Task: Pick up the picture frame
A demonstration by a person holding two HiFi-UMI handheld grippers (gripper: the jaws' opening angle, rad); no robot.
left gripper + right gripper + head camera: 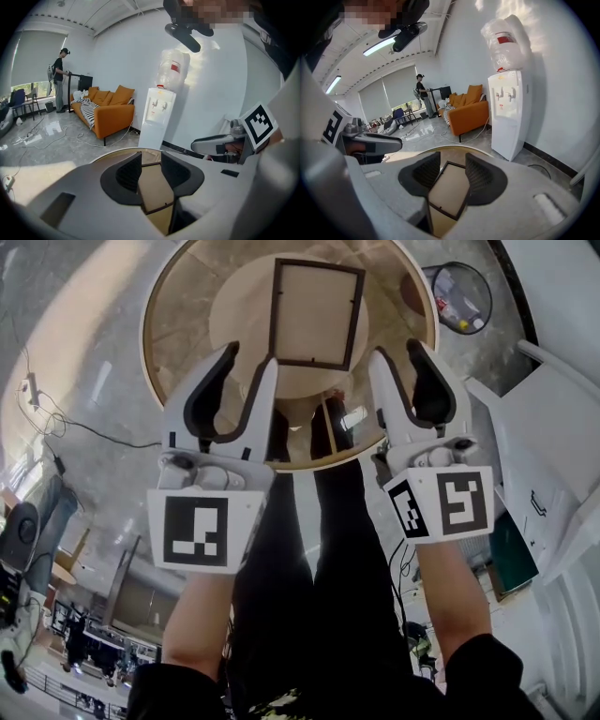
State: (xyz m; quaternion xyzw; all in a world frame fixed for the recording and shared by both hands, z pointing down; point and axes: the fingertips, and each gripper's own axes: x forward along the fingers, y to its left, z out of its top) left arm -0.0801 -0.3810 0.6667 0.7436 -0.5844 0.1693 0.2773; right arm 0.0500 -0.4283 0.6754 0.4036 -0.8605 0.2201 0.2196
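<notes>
Left gripper [249, 357] and right gripper [398, 351] gape wide, empty, short of the picture frame [316, 313]; lying flat on the table [178, 324], it could skid when I pinch.

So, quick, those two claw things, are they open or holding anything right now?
Left gripper: open, holding nothing.
Right gripper: open, holding nothing.
</notes>
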